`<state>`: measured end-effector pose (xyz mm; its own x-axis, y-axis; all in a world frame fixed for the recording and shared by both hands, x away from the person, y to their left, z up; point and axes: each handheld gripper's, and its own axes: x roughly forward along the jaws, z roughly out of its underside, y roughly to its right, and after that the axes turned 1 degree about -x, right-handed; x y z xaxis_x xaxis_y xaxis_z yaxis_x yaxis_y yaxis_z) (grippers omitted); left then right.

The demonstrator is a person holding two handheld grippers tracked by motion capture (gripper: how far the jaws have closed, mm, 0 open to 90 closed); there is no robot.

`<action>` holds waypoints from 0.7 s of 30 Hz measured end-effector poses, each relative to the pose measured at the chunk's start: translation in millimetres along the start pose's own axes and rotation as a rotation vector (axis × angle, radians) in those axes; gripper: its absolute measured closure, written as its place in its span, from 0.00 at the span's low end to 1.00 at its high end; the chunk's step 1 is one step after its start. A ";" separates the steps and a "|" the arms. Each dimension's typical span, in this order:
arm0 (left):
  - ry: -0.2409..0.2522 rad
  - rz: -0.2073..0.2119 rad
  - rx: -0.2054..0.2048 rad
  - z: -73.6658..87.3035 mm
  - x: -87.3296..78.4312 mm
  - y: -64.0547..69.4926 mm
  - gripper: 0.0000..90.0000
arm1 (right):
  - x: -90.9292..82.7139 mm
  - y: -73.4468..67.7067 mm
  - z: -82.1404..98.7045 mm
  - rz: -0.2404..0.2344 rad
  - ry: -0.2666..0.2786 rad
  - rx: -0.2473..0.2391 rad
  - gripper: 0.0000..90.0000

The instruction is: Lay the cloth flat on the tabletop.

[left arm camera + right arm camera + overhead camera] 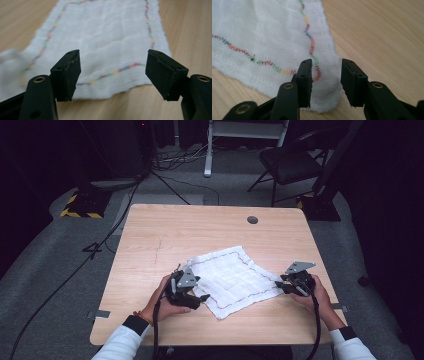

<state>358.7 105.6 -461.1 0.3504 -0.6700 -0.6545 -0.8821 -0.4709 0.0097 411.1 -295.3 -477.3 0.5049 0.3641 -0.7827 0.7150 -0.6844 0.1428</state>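
Cloth (231, 279) judged light, limp; best taken at corners. Left gripper (112, 75) held open; right gripper (326, 83) open astride corner, nothing pinched.

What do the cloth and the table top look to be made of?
The cloth looks like thin woven cotton, gauze-like: matte white, with a fine crinkled grid, a fuzzy edge and multicoloured zigzag stitching near the border. The table top looks like light wood or wood-look laminate: pale straight grain with a smooth, low-sheen surface; which of the two I cannot tell.
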 end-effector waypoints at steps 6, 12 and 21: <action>-0.095 0.077 0.019 -4.8 40.1 16.4 0.35 | -0.7 -5.3 2.5 -0.042 -0.024 -0.011 0.72; -0.145 0.053 0.016 3.1 45.9 15.5 0.36 | -6.8 -10.2 10.3 -0.070 -0.020 -0.002 0.72; -0.192 0.034 0.011 22.5 16.7 7.6 0.33 | -31.0 -49.7 30.8 -0.179 -0.030 -0.044 0.69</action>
<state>350.8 103.8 -489.0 0.2549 -0.5635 -0.7858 -0.8963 -0.4426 0.0266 345.0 -292.1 -478.9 0.3538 0.4580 -0.8155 0.8129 -0.5819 0.0259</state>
